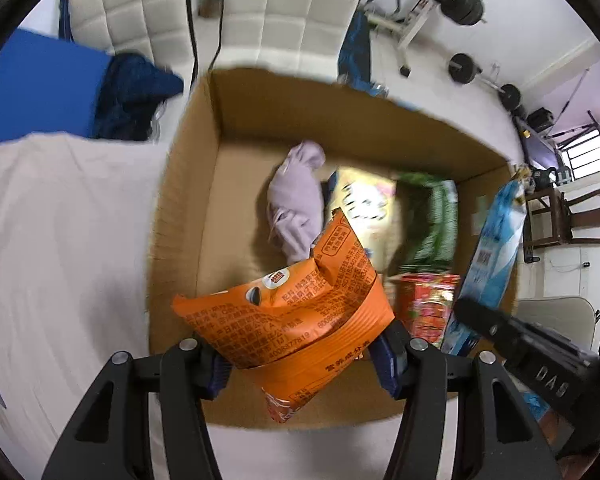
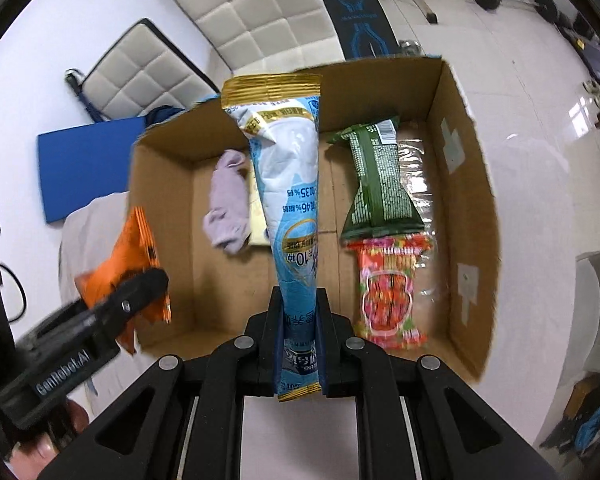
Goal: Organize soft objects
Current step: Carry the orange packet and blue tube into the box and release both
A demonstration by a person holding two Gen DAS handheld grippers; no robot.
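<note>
Left gripper (image 1: 304, 356), jaws clamped on the orange packet (image 1: 296, 312); right gripper (image 2: 299, 344), jaws clamped on the blue pouch (image 2: 292, 184); both over the cardboard box (image 2: 472, 200).

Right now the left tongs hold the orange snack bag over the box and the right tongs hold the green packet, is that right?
Not quite. The left tongs do hold the orange snack bag over the box, but the right tongs grip the blue and white pouch. The right wrist view shows the green packet lying inside the box.

This is a home room. Beyond the cardboard box (image 2: 472, 184) stand a weight bench (image 1: 416, 20), barbell plates (image 1: 464, 4) and quilted cushions (image 2: 260, 16).
</note>
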